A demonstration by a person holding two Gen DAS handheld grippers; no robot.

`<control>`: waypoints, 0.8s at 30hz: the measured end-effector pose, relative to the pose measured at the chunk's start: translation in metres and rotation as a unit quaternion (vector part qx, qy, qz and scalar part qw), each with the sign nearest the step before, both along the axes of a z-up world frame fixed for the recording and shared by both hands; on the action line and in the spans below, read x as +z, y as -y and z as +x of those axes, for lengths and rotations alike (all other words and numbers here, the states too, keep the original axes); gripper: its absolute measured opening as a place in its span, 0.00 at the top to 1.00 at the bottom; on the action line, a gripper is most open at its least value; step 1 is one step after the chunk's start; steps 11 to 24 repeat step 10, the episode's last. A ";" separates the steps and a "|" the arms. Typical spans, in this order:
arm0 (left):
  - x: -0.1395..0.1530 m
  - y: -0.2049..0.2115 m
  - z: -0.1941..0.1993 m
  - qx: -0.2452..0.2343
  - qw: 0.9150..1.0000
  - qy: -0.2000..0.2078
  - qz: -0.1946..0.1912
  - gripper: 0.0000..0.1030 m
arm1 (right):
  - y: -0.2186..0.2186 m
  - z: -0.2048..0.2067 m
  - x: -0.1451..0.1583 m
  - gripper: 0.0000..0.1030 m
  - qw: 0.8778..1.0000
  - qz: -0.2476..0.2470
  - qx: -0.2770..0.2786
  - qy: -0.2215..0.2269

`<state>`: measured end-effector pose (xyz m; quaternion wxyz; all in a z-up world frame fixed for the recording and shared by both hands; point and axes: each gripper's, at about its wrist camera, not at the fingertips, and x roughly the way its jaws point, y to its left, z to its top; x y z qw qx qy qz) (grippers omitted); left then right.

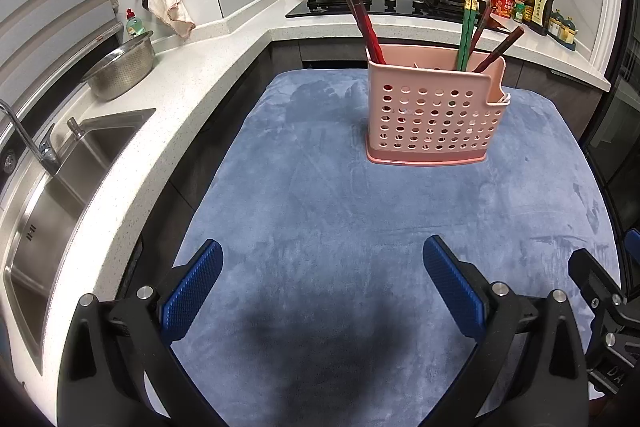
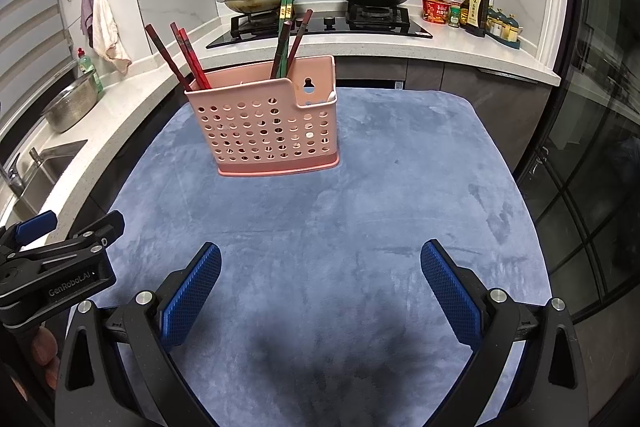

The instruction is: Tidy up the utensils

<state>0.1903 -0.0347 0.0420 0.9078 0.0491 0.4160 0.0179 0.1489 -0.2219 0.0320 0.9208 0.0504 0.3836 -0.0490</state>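
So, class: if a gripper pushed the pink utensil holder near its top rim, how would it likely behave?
The pink utensil holder looks like thin perforated plastic, so probably light. It stands tall on a narrow base, and the chopsticks lean high, so it may tip. The plush blue cloth likely resists sliding.

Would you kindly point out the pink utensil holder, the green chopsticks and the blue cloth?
pink utensil holder (image 2: 264, 131): right wrist view, perforated front wall.
green chopsticks (image 1: 467, 27): left wrist view, mid shaft above the rim.
blue cloth (image 2: 360, 219): right wrist view, bare middle.
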 end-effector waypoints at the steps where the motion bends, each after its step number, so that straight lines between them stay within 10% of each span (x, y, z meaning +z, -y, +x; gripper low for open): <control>1: 0.000 0.000 0.000 0.000 1.000 0.000 0.000 0.07 | 0.000 0.000 0.000 0.06 1.000 0.000 -0.001 0.000; 24: 0.000 0.001 0.000 -0.003 1.000 0.006 0.002 0.07 | 0.005 0.000 -0.002 0.06 1.000 0.000 -0.009 -0.002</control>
